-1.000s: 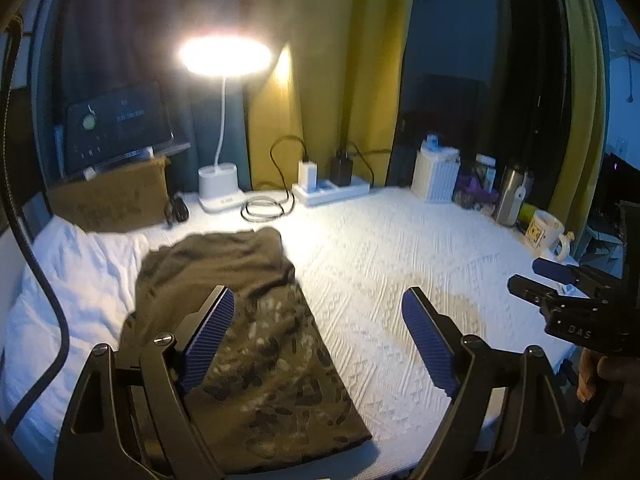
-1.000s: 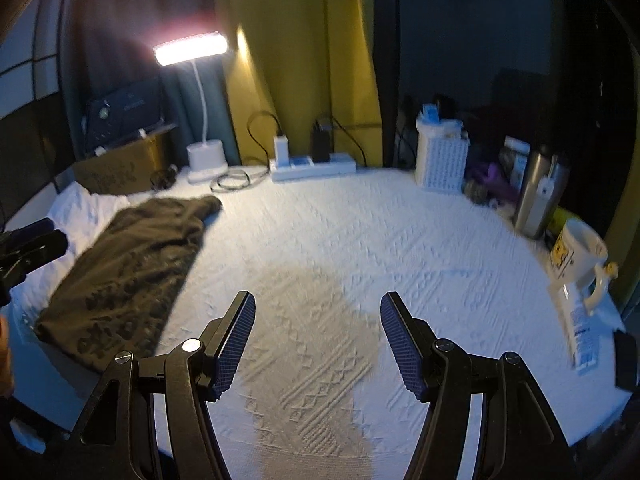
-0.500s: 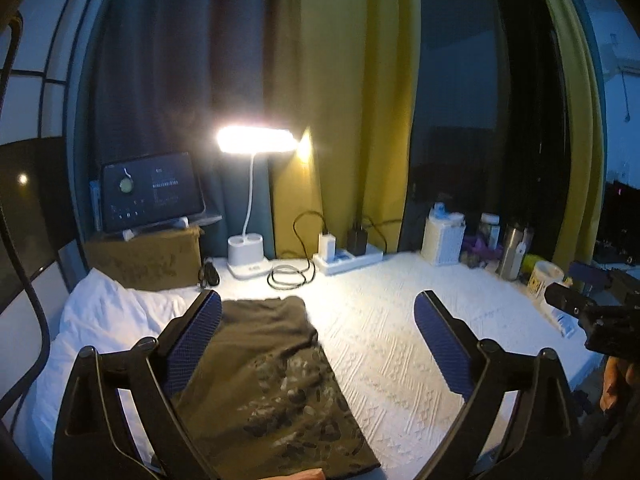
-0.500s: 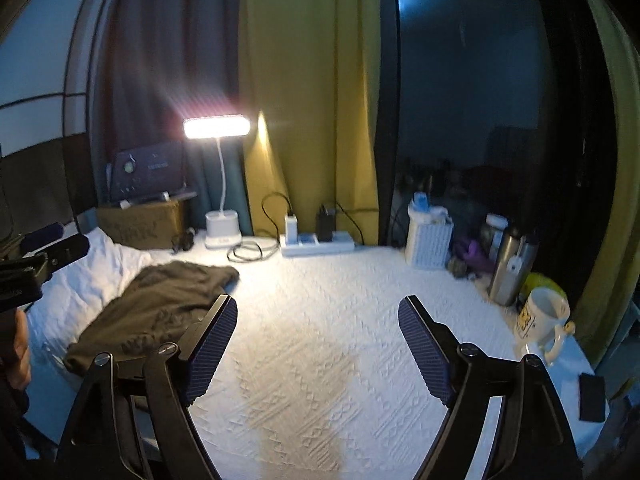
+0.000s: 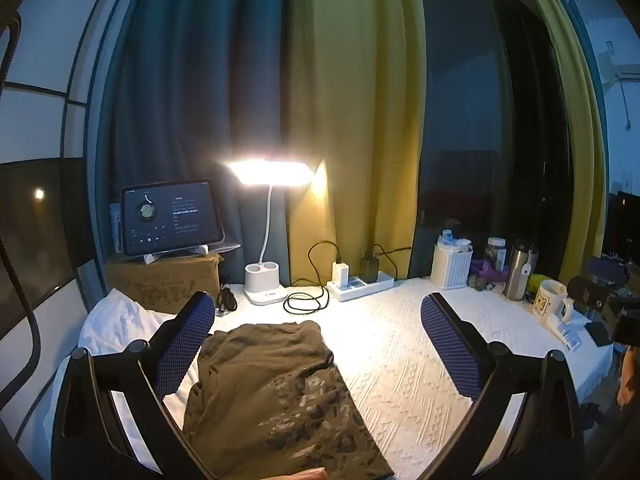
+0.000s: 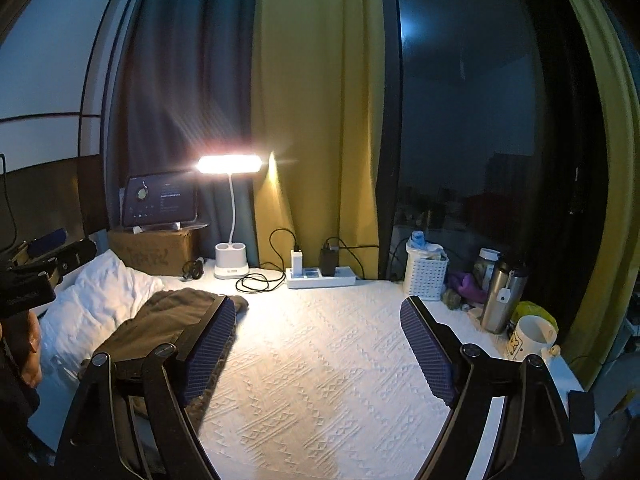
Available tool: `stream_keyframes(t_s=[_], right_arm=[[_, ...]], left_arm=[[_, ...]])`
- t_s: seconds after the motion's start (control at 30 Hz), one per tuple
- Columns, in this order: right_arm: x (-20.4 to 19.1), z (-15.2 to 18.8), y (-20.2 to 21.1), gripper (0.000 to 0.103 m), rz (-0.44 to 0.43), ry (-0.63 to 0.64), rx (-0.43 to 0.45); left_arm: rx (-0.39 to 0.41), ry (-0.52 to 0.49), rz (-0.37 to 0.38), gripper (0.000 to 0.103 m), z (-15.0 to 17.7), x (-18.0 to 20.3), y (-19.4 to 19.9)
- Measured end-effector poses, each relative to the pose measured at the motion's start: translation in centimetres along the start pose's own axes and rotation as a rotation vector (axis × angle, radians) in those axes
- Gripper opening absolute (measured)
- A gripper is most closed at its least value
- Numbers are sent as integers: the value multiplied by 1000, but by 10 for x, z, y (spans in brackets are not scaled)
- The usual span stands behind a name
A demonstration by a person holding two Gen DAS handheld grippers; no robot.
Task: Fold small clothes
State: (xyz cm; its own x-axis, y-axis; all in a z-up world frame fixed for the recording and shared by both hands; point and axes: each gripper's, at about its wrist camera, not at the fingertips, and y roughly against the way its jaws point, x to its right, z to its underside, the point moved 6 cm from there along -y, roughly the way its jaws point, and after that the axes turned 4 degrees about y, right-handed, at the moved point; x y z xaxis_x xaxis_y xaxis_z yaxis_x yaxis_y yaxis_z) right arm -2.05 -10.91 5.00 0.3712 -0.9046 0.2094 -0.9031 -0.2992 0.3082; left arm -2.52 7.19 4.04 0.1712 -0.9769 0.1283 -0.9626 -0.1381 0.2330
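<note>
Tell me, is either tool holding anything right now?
Nothing. Both the left tool and right tool are open and empty; the folded olive garment lies free.

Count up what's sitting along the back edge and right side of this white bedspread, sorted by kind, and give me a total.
Lamps: 1, the lit desk lamp
Tablets: 1, the tablet on a cardboard box
Boxes: 1
Power strips: 1, the power strip
Baskets: 1, the white basket
Flasks: 1, the steel flask
Mugs: 1, the mug
Total: 7

olive garment (image 5: 276, 392) | folded, patterned | lying flat on white bedspread (image 5: 400, 360)
</note>
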Motion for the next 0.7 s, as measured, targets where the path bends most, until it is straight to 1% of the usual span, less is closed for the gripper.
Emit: stream_keyframes(t_s=[0.13,0.3,0.7], right_arm=[[-1,5,-9,86,-4,-7,-25],[-1,11,-19,86,-13,-18,-49],[1,14,-22,87,-10,-21,-56]], left_arm=[[-22,9,-3,102,4,-2,-3],[-31,18,14,102,5,-1,-4],[-53,14,25,102,7,4,-8]])
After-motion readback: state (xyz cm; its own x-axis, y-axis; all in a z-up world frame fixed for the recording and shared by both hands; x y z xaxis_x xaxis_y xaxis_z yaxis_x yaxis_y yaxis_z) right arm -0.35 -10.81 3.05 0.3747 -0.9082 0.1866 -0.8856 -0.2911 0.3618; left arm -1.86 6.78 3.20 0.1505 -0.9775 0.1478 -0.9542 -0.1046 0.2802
